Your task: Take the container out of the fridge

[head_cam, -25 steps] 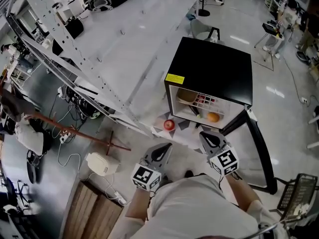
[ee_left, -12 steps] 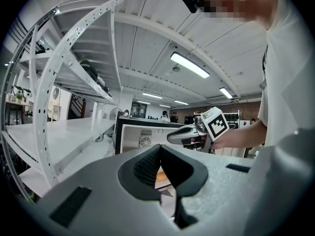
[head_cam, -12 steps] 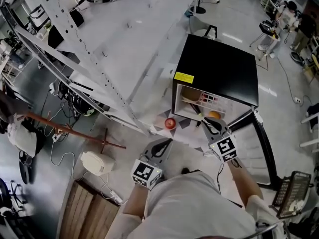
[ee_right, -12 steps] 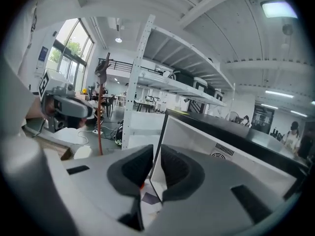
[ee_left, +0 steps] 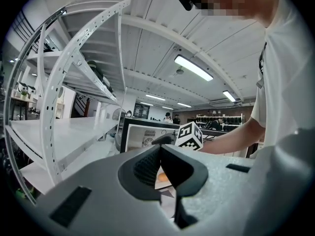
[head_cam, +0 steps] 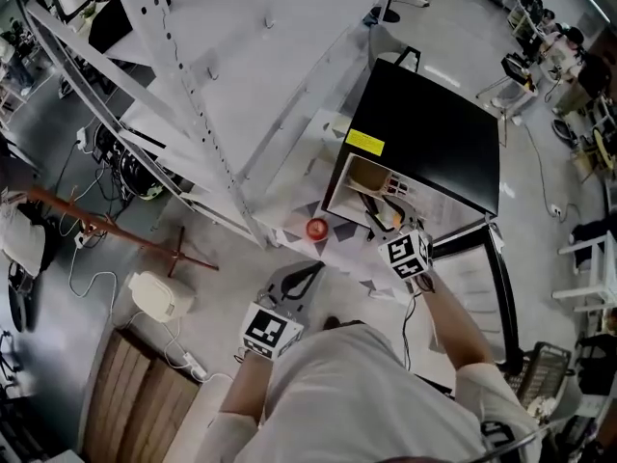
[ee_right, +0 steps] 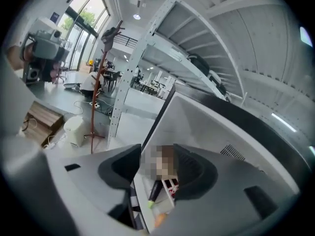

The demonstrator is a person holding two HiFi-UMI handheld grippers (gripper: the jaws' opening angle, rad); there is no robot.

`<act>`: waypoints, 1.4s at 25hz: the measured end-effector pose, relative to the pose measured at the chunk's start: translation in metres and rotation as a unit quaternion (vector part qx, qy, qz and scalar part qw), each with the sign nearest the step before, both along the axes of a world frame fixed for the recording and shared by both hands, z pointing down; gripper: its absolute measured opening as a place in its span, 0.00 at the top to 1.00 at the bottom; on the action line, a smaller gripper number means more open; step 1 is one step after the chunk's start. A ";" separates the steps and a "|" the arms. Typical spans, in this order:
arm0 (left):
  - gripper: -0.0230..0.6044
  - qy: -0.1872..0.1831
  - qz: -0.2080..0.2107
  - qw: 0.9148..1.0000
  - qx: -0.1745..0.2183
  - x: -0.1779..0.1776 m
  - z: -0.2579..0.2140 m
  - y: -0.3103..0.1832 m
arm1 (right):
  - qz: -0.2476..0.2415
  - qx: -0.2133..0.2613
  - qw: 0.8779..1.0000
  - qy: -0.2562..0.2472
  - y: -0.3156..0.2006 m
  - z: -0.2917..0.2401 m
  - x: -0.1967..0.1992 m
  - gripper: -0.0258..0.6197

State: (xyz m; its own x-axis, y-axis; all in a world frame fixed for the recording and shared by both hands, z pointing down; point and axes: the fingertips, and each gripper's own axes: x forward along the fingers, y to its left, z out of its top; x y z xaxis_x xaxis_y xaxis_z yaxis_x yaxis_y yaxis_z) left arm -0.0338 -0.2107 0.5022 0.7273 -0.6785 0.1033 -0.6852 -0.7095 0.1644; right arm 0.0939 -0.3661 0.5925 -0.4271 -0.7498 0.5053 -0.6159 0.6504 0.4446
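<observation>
A black mini fridge (head_cam: 429, 138) stands open on the floor. On its upper shelf sits a tan container (head_cam: 364, 175). My right gripper (head_cam: 388, 226) reaches into the fridge's mouth, below and in front of the container. Its jaws have just been opening and stand open (ee_right: 157, 176). Nothing is pressed between them, and the fridge's white inside (ee_right: 197, 127) shows through the gap, with a green-tipped stick (ee_right: 153, 193) and a red-and-white box (ee_right: 171, 186) on a shelf. My left gripper (head_cam: 307, 274) hangs back from the fridge, its tips together (ee_left: 160, 147) and empty.
The fridge door (head_cam: 482, 287) is swung open to the right. A red apple (head_cam: 316, 228) lies on the checked mat in front. White metal racking (head_cam: 241, 85) runs along the left. A white appliance (head_cam: 159, 295), cables and wooden boards (head_cam: 125, 394) are on the floor at lower left.
My right gripper has moved forward and down into the fridge's opening, rolled, and its jaws have spread apart. The left gripper has shifted only slightly.
</observation>
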 end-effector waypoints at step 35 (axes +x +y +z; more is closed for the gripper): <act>0.96 0.017 -0.068 0.996 -0.062 -0.029 0.033 0.023 | 0.011 0.028 0.959 0.281 -0.113 0.146 0.019 0.51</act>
